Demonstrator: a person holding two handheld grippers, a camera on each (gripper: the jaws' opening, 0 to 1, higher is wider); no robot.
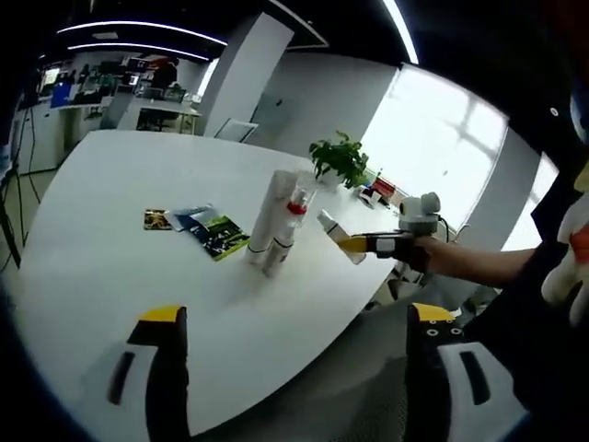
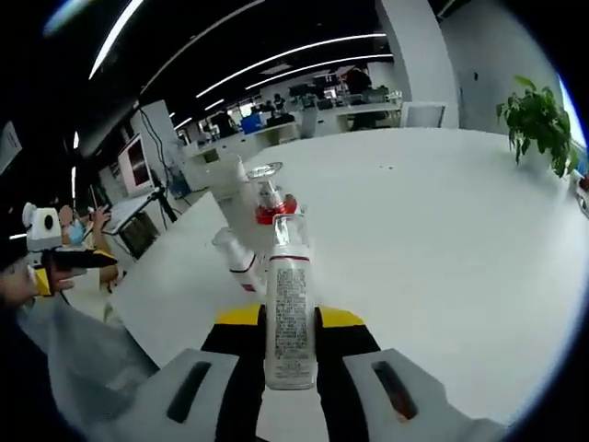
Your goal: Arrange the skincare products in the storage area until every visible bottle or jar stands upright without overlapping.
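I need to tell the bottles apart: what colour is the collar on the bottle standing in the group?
Red collar on the standing bottle; clearest in the left gripper view.

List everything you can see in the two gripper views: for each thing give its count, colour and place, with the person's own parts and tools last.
Table: one, white, rounded, carrying all the products.
Upright bottles: a close cluster, exact count unclear, white, one with a red collar, mid-table.
Tube: one, white with printed text, held between the right gripper's jaws.
Leaflets: a few, dark green and blue, flat beside the cluster.
Potted plant: one, green, far table edge.
Desks with monitors: several, background.
Left gripper: black with yellow tips, jaws apart, nothing between.
Right gripper: black with yellow tips, shut on the tube.
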